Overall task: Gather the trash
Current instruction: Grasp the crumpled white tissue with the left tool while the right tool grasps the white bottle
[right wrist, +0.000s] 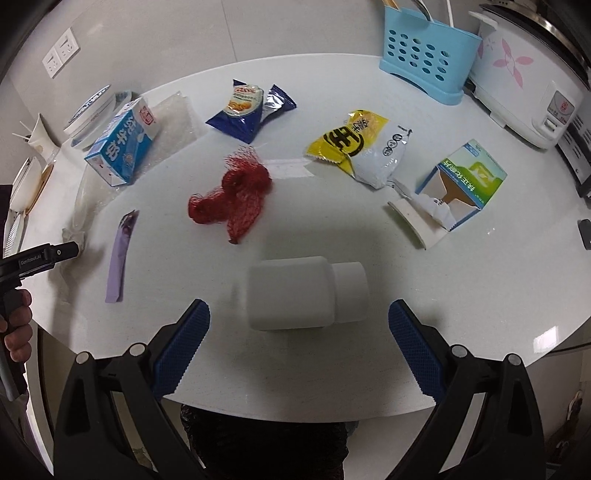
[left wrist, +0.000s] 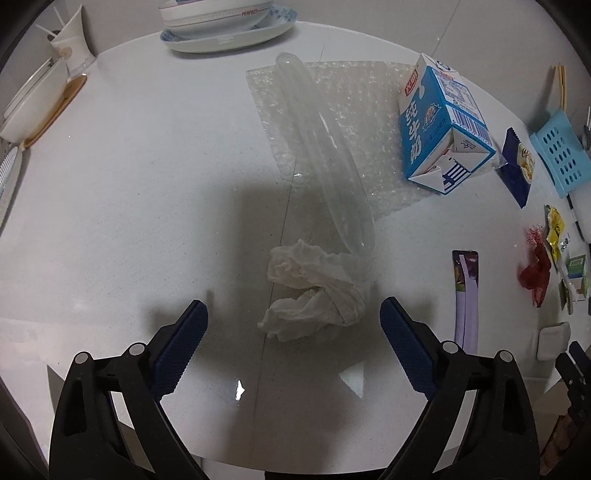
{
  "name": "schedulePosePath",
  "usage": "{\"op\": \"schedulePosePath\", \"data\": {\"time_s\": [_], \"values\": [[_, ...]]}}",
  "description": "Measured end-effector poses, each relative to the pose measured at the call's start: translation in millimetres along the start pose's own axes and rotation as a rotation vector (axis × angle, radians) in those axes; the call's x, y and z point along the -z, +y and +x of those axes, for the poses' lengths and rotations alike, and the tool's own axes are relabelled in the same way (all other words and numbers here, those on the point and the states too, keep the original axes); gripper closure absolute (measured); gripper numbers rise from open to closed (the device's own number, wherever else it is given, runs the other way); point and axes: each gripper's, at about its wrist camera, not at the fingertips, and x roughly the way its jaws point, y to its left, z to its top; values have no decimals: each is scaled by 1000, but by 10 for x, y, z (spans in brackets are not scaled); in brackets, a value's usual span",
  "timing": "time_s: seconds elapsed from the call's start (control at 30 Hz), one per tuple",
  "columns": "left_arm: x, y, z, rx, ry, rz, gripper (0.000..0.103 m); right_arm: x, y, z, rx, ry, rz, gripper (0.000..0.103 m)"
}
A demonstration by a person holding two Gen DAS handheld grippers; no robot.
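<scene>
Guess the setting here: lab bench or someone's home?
Likely a home kitchen counter: white rice cooker with pink flowers, pale blue perforated utensil holder, stacked white plates beside the strewn wrappers.

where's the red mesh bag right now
In the right wrist view the red mesh bag lies mid-table, with the purple sachet to its left, the white bottle nearer the camera, and the blue snack bag behind it.

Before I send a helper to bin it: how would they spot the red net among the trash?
Start at the light blue holed basket at the back of the white table, then come toward the table's middle. The red net lies crumpled there, between the blue milk carton and the yellow snack bag. It is the only red, see-through mesh piece.
</scene>
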Motion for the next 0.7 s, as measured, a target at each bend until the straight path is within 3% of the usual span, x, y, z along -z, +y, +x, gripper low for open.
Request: {"op": "schedulePosePath", "data": {"time_s": [0.23,0.6,0.7], "values": [[-98,-61,58,-11,0,27,24,-8,-12,31,13,10,-10,10],[-128,-247,-10,-21,30,57,74,-81,3,152,17,38,-7,14],[-85,-189,-53,-17,33,55,81,-92,-25,189,9,51,-2,17]]}}
